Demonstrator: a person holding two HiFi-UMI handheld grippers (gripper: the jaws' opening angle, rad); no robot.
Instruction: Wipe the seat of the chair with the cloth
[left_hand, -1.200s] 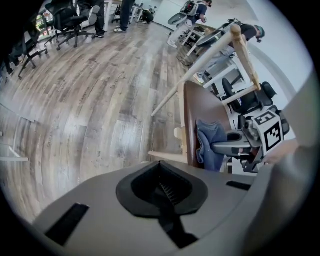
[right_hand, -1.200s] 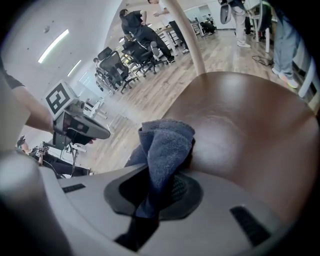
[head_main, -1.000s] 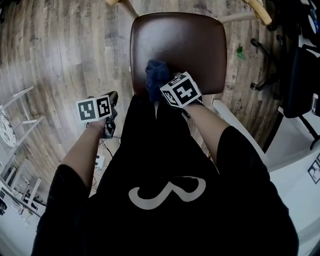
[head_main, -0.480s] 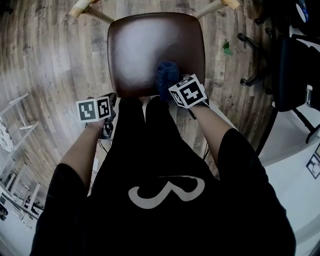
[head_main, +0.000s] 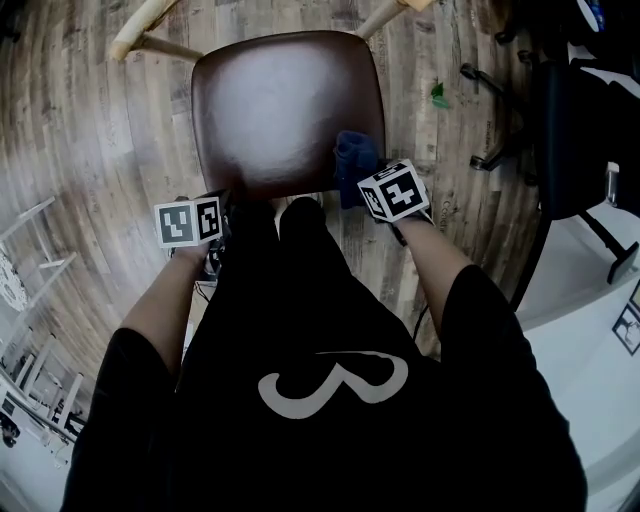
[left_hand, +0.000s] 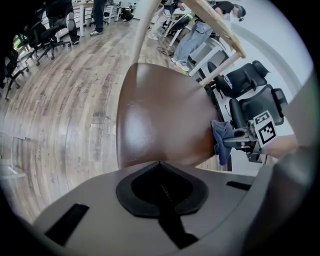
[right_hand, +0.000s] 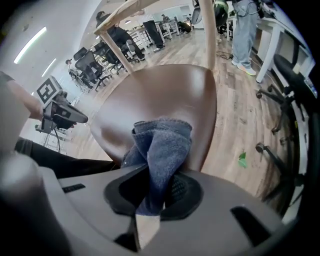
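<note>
Cloth (right_hand: 162, 145), blue terry, bunched and clamped tight in the right hand-held gripper (right_hand: 150, 202). It sits against the right front edge of the brown chair seat (head_main: 280, 100), and part of it hangs past the rim. Bunching likely gives a fat pad for wiping. The edge spot reads as one end of a stroke. Left hand-held gripper (left_hand: 161, 190) has jaws together with nothing in them, parked off the seat by its front left corner, probably to stay clear of the wiping path.
</note>
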